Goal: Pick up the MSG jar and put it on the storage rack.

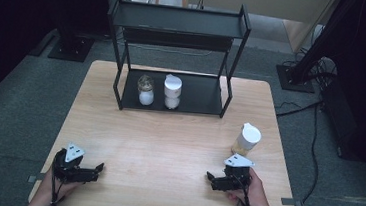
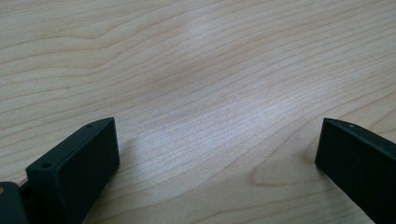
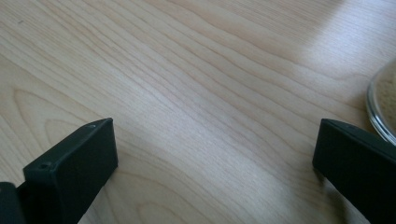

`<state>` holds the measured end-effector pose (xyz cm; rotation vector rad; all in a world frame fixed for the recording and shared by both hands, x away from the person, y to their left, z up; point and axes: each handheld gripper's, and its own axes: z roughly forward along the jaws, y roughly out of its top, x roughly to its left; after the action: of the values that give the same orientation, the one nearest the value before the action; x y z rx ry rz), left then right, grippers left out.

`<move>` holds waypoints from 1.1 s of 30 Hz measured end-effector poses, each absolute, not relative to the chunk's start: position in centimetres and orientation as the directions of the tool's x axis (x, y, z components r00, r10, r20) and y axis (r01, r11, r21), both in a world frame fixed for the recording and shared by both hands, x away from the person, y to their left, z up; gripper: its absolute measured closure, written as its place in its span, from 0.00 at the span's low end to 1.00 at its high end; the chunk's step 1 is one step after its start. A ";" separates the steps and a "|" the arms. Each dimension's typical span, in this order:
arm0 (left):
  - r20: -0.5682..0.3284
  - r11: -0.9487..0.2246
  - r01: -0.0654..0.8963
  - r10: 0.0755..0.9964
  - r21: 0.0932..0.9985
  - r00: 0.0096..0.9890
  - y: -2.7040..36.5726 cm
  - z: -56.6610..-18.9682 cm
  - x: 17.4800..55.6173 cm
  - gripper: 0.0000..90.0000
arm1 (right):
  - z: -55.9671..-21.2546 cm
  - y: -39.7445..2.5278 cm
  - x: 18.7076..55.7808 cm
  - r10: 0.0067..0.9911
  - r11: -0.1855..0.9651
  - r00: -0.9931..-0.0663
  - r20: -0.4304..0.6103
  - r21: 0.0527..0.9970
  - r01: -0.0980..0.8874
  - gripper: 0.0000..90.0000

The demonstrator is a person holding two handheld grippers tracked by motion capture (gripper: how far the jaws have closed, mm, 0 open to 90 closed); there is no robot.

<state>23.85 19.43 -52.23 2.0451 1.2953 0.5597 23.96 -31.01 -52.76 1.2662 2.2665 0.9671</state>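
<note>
The light wooden table (image 1: 167,147) is carrying everything, and places here are given from the black metal two-tier shelf rack (image 1: 180,30) standing at its far edge. On the rack's lower tier, a clear glass jar with a dark round top (image 1: 145,90) and a white-lidded jar (image 1: 172,91) are standing just beside each other. Well nearer the person and to the right of the rack, the white-capped clear jar with tan contents (image 1: 246,139) is standing upright on the bare wood, its long axis vertical and its cap pointing up. Just nearer than that jar, the right gripper (image 1: 210,177) is resting released, jaws spread wide over bare wood. Near the front left corner, the left gripper (image 1: 99,167) is lying likewise unclenched, holding nothing.
</note>
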 end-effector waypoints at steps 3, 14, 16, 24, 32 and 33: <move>0.013 -0.303 0.631 0.907 0.714 0.421 19.4 -52.2 23.8 0.00 | -52.8 -31.5 23.7 0.852 0.357 -0.523 0.012 0.718 0.598 0.00; 0.013 -0.304 0.631 0.907 0.713 0.422 19.4 -52.2 23.9 0.00 | -52.8 -34.1 23.0 0.880 0.323 -0.474 0.012 0.717 0.618 0.00; 0.013 -0.304 0.631 0.907 0.713 0.422 19.4 -52.2 23.9 0.00 | -52.8 -34.5 22.8 0.886 0.316 -0.464 0.013 0.716 0.622 0.00; 0.014 -0.305 0.632 0.906 0.713 0.422 19.4 -52.2 23.8 0.00 | -52.8 -35.8 22.4 0.899 0.298 -0.439 0.012 0.717 0.630 0.00; 0.014 -0.305 0.632 0.906 0.713 0.422 19.4 -52.2 23.8 0.00 | -52.8 -37.1 22.0 0.910 0.281 -0.415 0.012 0.716 0.639 0.00; 0.014 -0.305 0.632 0.907 0.713 0.422 19.4 -52.2 23.8 0.00 | -52.8 -37.3 21.9 0.914 0.273 -0.405 0.015 0.716 0.642 0.00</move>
<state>23.85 19.43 -52.22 2.0451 1.2957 0.5596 21.93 -37.30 -52.81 1.4068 2.1471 0.9178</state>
